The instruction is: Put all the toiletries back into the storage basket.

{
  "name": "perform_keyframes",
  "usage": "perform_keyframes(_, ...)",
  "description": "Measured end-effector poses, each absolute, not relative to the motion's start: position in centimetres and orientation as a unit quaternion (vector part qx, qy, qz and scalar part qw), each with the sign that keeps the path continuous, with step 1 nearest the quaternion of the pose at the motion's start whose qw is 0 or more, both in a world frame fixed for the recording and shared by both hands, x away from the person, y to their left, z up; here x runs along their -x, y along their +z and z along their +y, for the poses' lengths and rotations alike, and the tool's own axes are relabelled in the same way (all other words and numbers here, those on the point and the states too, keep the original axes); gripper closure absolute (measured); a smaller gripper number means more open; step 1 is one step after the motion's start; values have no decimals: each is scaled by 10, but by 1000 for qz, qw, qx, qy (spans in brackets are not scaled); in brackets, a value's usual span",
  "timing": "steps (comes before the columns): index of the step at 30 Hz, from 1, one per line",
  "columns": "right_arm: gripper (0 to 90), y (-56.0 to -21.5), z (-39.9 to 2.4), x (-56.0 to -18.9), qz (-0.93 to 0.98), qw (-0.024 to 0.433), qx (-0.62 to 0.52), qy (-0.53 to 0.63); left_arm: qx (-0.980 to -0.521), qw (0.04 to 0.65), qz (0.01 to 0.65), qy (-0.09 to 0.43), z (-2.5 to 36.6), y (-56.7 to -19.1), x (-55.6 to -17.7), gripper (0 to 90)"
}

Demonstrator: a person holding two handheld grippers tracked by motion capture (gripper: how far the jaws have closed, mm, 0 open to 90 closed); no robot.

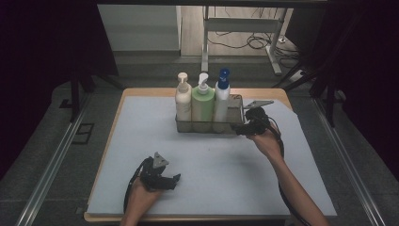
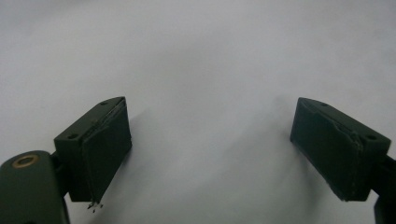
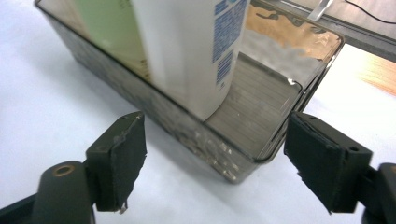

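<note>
Bottles, 3 of them, stand upright in a row inside the tray (image 1: 234, 126) at the far middle of the white mat (image 1: 141, 141): a cream bottle (image 1: 183, 101) at the left end, a green bottle (image 1: 203, 104) in the middle, and a white bottle (image 1: 221, 96) with a blue cap on the right. They touch side by side. The tray's right end holds nothing.

Your right gripper (image 1: 241, 130) sits at the tray's near right corner, with your right hand (image 1: 266, 141) behind it. In the right gripper view its jaws stand wide apart on either side of that corner, the tray wall (image 3: 224, 158) between them, and neither pad touches it. The white bottle (image 3: 187, 51) rises just beyond the wall, the green one (image 3: 116, 32) beside it.

Your left gripper (image 1: 175, 179) rests low over the near left part of the mat, well apart from the tray, held in your left hand (image 1: 141, 197). In the left gripper view its jaws are spread wide with bare mat (image 2: 205, 70) between them, gripping nothing.
</note>
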State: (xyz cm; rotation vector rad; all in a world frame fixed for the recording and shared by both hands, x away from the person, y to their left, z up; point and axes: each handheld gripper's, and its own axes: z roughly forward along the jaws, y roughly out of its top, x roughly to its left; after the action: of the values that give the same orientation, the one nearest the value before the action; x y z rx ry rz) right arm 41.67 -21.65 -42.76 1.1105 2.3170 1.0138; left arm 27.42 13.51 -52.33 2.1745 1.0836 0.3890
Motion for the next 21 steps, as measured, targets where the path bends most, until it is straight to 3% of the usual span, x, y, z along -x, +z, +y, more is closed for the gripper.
perform_keyframes(21, 0, -425, -229, -369, 846, 199, -356, 343, -834, 333, 414, 150, 135, -523, -274, 121)
